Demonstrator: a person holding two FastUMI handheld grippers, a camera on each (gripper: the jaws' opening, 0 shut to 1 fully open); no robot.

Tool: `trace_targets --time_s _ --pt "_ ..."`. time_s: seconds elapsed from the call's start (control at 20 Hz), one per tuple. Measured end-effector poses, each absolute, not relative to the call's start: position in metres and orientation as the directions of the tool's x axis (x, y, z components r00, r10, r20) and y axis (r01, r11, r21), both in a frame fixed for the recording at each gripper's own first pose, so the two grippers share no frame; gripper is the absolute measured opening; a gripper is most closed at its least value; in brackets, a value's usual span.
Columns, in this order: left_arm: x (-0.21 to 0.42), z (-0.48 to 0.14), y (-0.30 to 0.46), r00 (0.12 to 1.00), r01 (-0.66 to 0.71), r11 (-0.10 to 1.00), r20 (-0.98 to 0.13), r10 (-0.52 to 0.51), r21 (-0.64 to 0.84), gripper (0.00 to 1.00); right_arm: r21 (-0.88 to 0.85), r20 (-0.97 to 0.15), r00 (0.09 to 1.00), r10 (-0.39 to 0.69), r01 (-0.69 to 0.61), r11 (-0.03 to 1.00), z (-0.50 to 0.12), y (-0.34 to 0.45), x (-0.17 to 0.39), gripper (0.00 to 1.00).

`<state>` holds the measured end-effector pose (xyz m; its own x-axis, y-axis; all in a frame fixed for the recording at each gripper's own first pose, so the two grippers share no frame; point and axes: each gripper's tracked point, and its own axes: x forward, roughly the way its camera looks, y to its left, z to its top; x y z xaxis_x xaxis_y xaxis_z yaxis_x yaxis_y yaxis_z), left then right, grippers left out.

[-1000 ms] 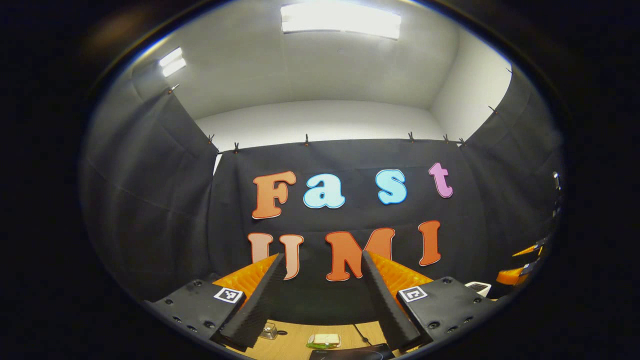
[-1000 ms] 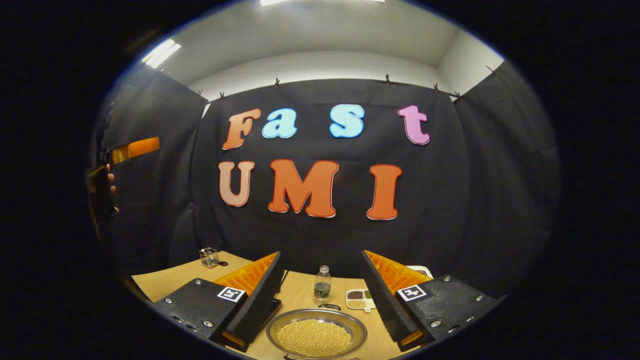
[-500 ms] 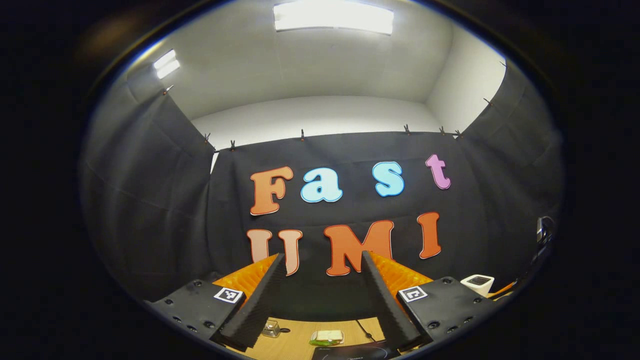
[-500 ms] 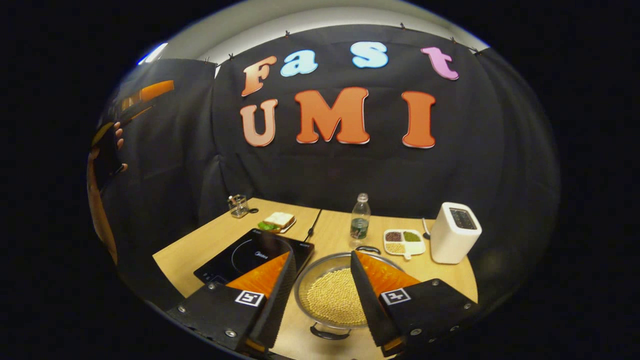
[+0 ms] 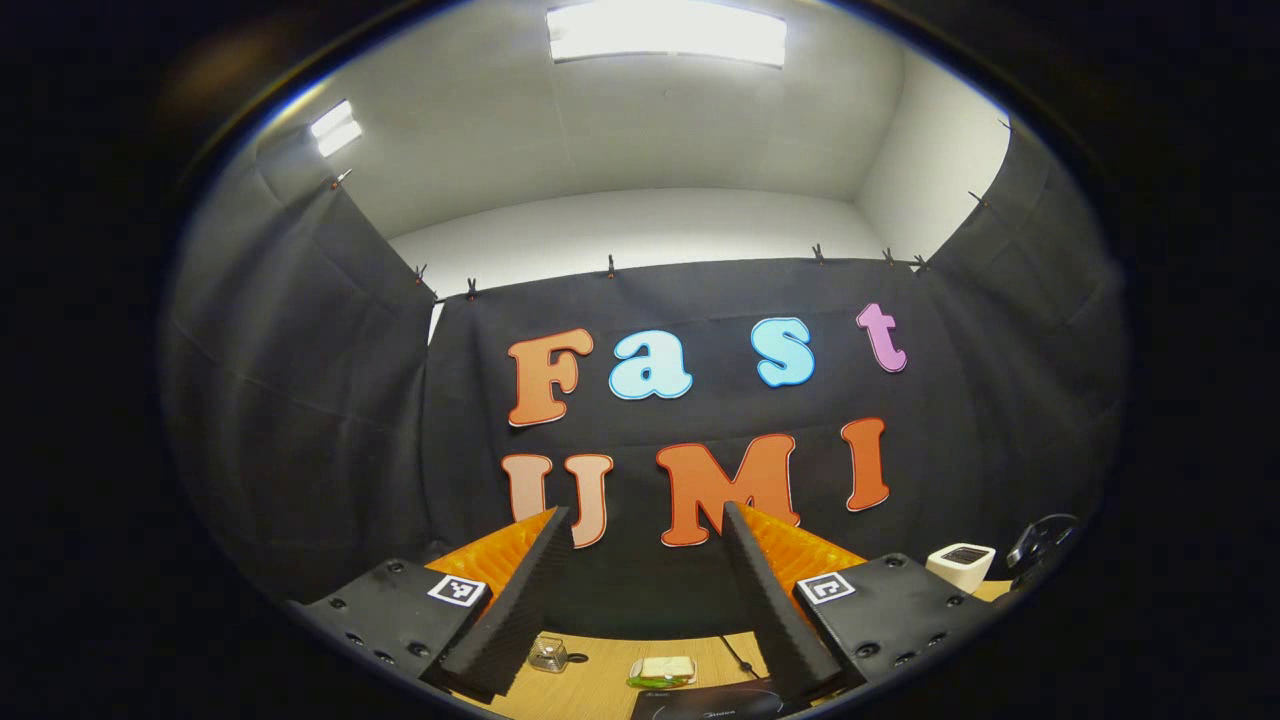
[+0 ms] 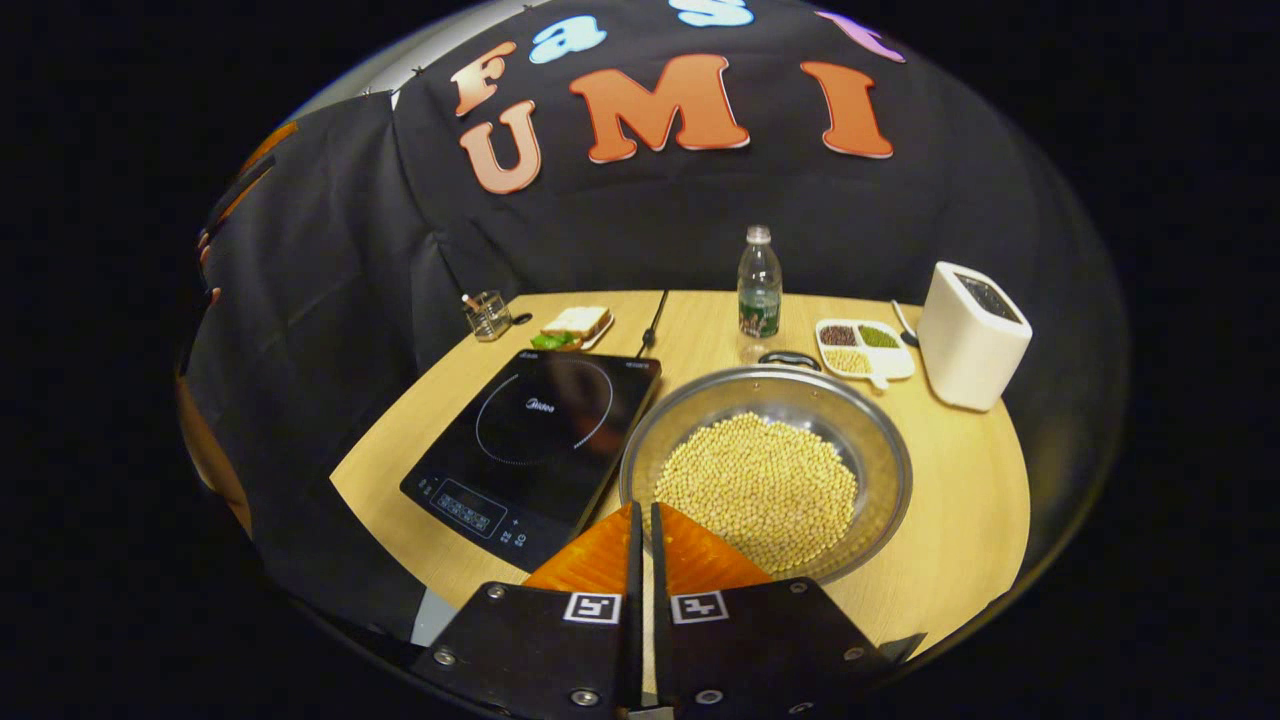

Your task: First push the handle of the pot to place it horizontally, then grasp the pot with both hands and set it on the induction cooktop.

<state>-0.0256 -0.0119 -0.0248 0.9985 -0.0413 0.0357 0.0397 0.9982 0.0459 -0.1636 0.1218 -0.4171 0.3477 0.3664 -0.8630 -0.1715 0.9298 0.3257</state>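
A wide steel pot [image 6: 876, 450] full of pale beans [image 6: 765, 485] sits on the round wooden table [image 6: 965, 500], just right of the black induction cooktop [image 6: 535, 430]. One black loop handle [image 6: 788, 358] shows at the pot's far rim; the near handle is hidden behind my fingers. My right gripper [image 6: 642, 508] is shut, its tips over the pot's near rim, with nothing seen between them. My left gripper [image 5: 645, 512] is open and held high, facing the booth wall, with the cooktop's edge [image 5: 700, 705] below it.
Behind the pot stand a water bottle [image 6: 759, 285], a divided dish of grains [image 6: 865, 345] and a white toaster [image 6: 970, 320]. A glass [image 6: 487, 315] and a sandwich plate [image 6: 570, 325] lie at the back left. A hand [image 6: 208, 265] shows at the far left.
My right gripper tilted down toward the table, came in over the pot's near rim and went from open to shut. The left gripper barely shifted.
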Motion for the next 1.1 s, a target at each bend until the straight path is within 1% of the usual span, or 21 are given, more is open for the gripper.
trace_targets --time_s 0.05,0.1,0.3,0.7,0.8,0.9,0.95,1.1 --pt "-0.026 -0.027 -0.012 0.998 0.04 0.998 0.036 -0.042 0.044 0.98 0.337 -0.871 0.323 0.372 -0.16 0.928 -0.425 0.124 -0.172 0.01" --pt "-0.026 -0.029 -0.011 0.999 0.04 0.998 0.033 -0.041 0.044 0.98 0.349 -0.878 0.293 0.379 -0.15 0.925 -0.432 0.126 -0.18 0.0" --pt "-0.023 -0.039 -0.009 0.999 0.034 0.998 0.013 -0.035 0.053 0.98 0.394 -0.896 0.186 0.402 -0.084 0.915 -0.46 0.135 -0.204 0.0" --pt "-0.016 -0.055 0.0 1.0 0.021 0.998 -0.017 -0.02 0.052 0.97 0.435 -0.897 0.083 0.435 -0.014 0.9 -0.495 0.143 -0.223 0.0" --pt "-0.013 -0.059 -0.003 0.999 0.023 0.998 -0.03 -0.021 0.05 0.98 0.456 -0.887 0.076 0.455 0.003 0.89 -0.498 0.146 -0.225 0.0" --pt "-0.011 -0.062 -0.003 0.999 0.024 0.999 -0.037 -0.022 0.046 0.96 0.474 -0.877 0.089 0.472 0.008 0.88 -0.497 0.145 -0.226 0.0" --pt "-0.011 -0.063 -0.004 0.999 0.024 0.999 -0.039 -0.023 0.048 0.99 0.482 -0.873 0.094 0.478 0.014 0.876 -0.498 0.144 -0.227 0.0" --pt "-0.01 -0.068 -0.007 0.999 0.027 0.999 -0.048 -0.024 0.047 0.99 0.494 -0.867 0.099 0.488 0.042 0.869 -0.498 0.139 -0.229 0.0"
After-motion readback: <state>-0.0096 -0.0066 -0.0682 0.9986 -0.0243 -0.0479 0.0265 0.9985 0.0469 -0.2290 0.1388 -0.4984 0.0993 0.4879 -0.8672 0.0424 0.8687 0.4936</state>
